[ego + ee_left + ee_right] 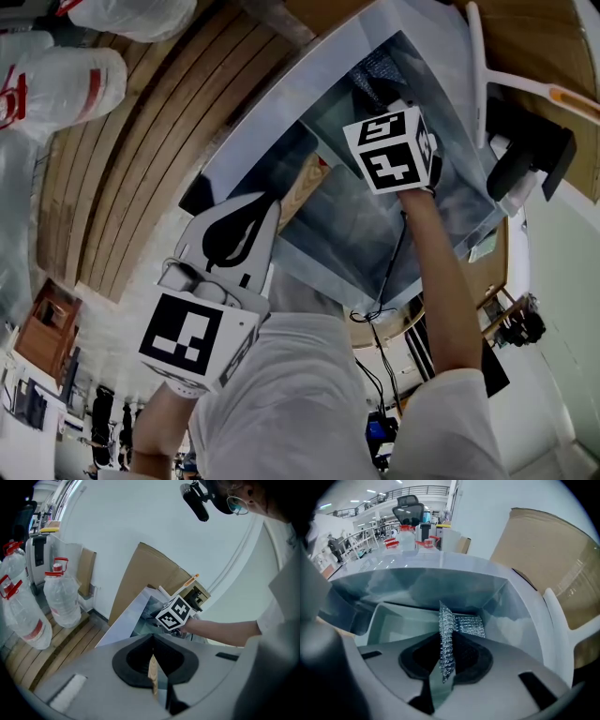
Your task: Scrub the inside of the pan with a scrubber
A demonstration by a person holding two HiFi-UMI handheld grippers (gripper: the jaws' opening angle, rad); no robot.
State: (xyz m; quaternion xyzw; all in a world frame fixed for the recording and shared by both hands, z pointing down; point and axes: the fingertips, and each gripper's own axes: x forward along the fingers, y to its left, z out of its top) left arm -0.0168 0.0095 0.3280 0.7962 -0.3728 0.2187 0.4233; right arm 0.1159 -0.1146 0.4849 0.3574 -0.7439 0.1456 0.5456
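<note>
Left hand-held gripper [153, 654] pinched the pan's wooden handle [302, 190], right hand-held gripper [444, 654] clamped on a steel-mesh scrubber [446, 620], inside the pan [389, 626].

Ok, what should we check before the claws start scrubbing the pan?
1. Right claw shut on the scrubber: ok.
2. Left claw shut on the wooden handle: ok.
3. Pan sitting down in the sink: ok.
4. Scrubber over the pan, pointing into it: ok.
5. Scrubber touching the pan's inside: cannot tell.
</note>
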